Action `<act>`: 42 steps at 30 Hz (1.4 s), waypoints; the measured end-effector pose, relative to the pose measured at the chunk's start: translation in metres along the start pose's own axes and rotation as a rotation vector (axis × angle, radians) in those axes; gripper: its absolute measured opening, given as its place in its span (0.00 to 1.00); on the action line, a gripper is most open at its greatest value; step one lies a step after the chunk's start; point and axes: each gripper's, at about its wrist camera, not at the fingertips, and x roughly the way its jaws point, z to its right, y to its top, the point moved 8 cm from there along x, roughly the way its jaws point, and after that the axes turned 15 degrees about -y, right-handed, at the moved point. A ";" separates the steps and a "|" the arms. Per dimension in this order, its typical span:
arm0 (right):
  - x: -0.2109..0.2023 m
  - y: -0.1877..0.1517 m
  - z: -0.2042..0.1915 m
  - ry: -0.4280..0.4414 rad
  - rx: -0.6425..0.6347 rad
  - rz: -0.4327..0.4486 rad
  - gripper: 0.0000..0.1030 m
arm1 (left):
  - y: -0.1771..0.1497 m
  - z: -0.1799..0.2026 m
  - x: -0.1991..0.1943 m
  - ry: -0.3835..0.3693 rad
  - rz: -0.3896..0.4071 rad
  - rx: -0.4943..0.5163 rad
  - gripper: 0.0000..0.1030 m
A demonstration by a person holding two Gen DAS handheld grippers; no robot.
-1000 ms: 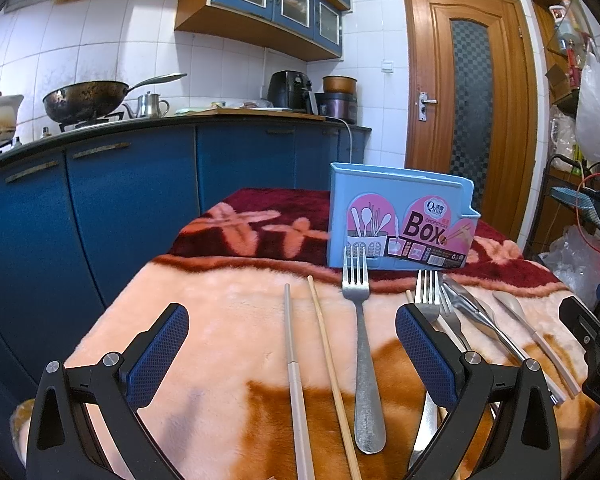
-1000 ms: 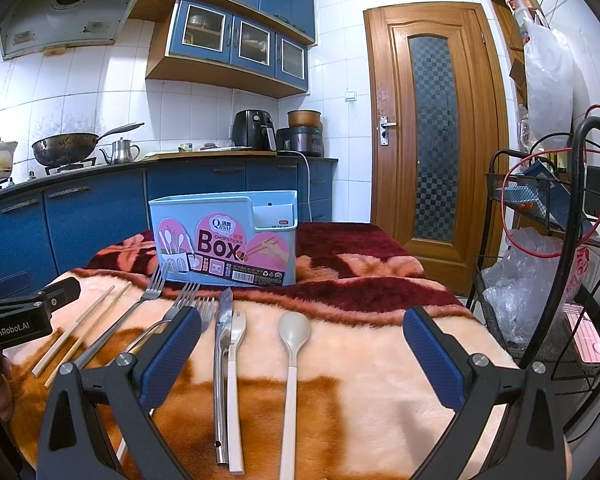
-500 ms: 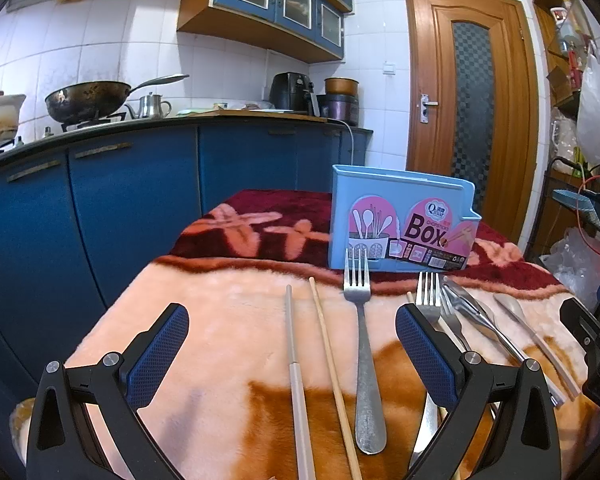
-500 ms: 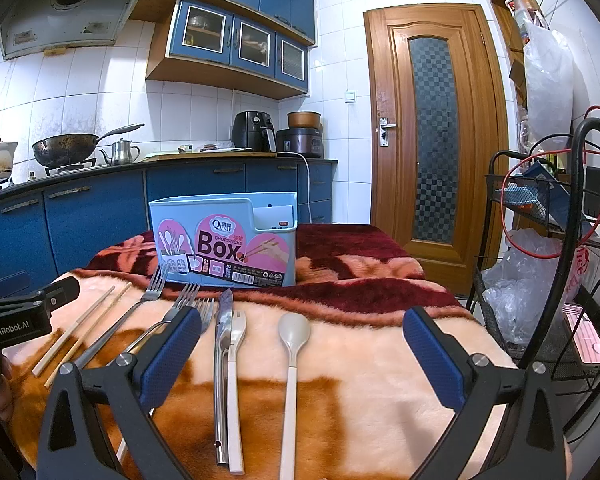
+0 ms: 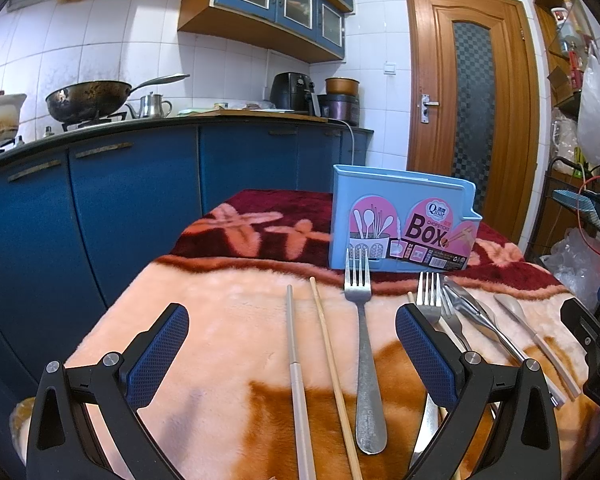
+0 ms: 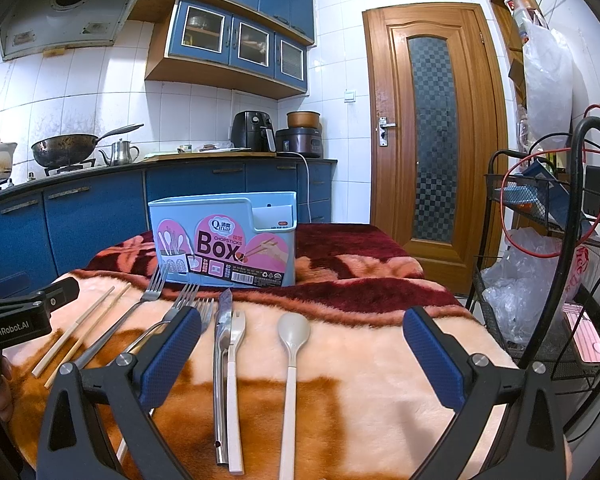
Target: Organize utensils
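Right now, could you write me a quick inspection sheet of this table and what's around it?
Surface: fluffy orange and dark red blanket covers the table.
Job's things: blue utensil box stands upright at the back; in front lie two chopsticks, a metal fork, more forks, a white-handled fork and a beige spoon.
Clutter: nothing seen on the blanket besides the utensils.
Grippers: left tool open, holding nothing; right tool open, holding nothing.
Cables: red cable looped on the wire rack; white cord hangs from the counter.
Surroundings: blue cabinets, wok, kettle, wooden door.
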 end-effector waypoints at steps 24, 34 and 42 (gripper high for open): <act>0.008 -0.004 0.001 0.016 0.011 -0.054 1.00 | 0.000 -0.002 -0.002 0.031 0.012 -0.007 1.00; 0.012 0.001 0.005 0.033 0.031 -0.106 1.00 | 0.000 0.000 0.005 0.028 -0.032 0.009 1.00; 0.028 0.004 0.018 0.031 0.034 -0.253 1.00 | 0.014 0.003 0.000 0.015 -0.093 0.040 1.00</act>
